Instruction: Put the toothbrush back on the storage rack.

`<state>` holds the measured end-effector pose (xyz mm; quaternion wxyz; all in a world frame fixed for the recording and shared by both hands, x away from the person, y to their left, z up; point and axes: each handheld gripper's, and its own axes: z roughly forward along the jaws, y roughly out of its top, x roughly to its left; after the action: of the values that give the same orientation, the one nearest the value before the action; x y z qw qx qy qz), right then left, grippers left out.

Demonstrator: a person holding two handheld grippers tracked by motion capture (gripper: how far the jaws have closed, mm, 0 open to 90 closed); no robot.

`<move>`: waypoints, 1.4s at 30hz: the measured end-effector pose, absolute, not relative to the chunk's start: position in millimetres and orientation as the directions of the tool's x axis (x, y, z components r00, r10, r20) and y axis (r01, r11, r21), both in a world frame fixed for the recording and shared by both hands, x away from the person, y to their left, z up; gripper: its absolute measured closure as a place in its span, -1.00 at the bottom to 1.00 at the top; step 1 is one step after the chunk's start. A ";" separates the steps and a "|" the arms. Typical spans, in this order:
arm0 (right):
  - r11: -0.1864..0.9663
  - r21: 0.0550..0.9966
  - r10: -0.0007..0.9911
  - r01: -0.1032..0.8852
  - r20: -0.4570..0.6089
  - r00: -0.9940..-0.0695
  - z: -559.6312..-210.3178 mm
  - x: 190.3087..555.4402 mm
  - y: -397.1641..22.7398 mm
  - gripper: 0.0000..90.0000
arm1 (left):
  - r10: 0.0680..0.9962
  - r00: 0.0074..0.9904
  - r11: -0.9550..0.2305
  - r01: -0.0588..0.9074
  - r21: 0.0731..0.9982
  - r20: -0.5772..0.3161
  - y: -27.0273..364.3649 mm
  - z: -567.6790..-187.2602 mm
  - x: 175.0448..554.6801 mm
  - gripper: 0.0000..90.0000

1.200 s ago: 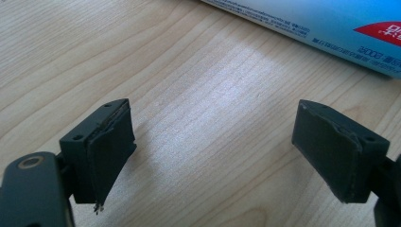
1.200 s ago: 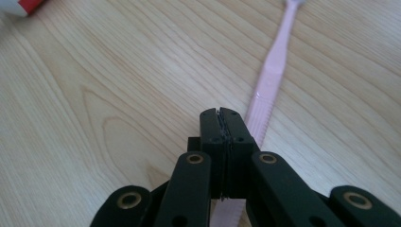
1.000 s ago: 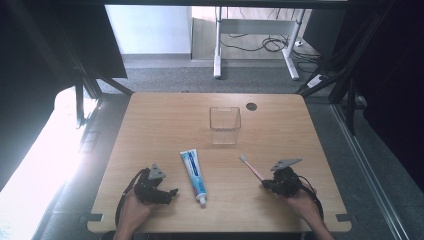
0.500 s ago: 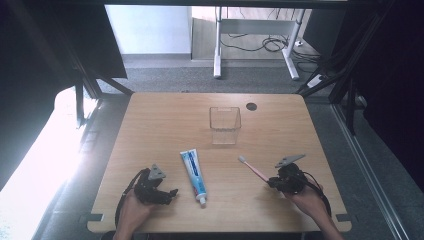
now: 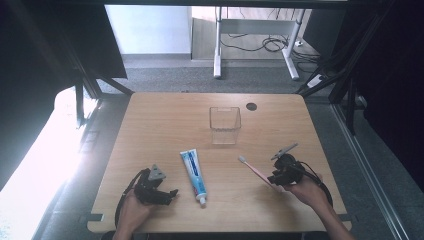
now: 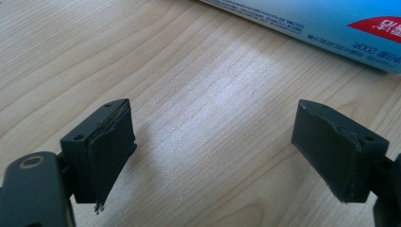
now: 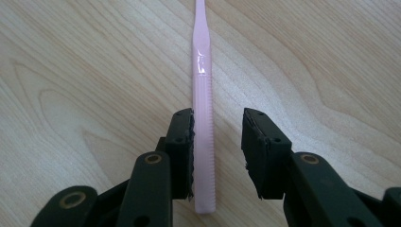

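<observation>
A pink toothbrush (image 5: 256, 172) lies flat on the wooden table (image 5: 160, 125), bristle end pointing far-left. My right gripper (image 5: 277, 177) sits at its handle end. In the right gripper view the handle (image 7: 202, 94) runs between the jaws close to the left pad, with a clear gap to the right pad; the right gripper (image 7: 217, 127) has just been opening and is open. A blue-and-white toothpaste tube (image 5: 193, 172) lies at centre front. My left gripper (image 5: 167, 195) rests to its left, and in its own view the left gripper (image 6: 213, 123) is wide open over bare wood, the tube (image 6: 331, 23) beyond.
A clear square container (image 5: 225, 125) stands upright in the middle of the table, beyond the tube and toothbrush. A dark round hole (image 5: 251, 106) marks the far edge. Desk legs and cables lie on the floor behind.
My right hand has drifted slightly right and up at the toothbrush handle. The toothbrush, tube, container and left hand have stayed put.
</observation>
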<state>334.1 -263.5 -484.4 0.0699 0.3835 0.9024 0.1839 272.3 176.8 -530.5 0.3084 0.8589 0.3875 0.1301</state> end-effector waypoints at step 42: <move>0.781 0.054 0.623 0.622 -0.008 -0.782 -499.1 378.9 -204.4 0.75 | 0.739 0.674 -0.524 0.580 0.624 -0.006 177.6 -530.3 272.0 -0.68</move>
<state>378.9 -204.4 -499.1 0.0127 0.3297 0.9437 0.0239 272.0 177.6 -530.3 0.3039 0.8629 0.3819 0.1309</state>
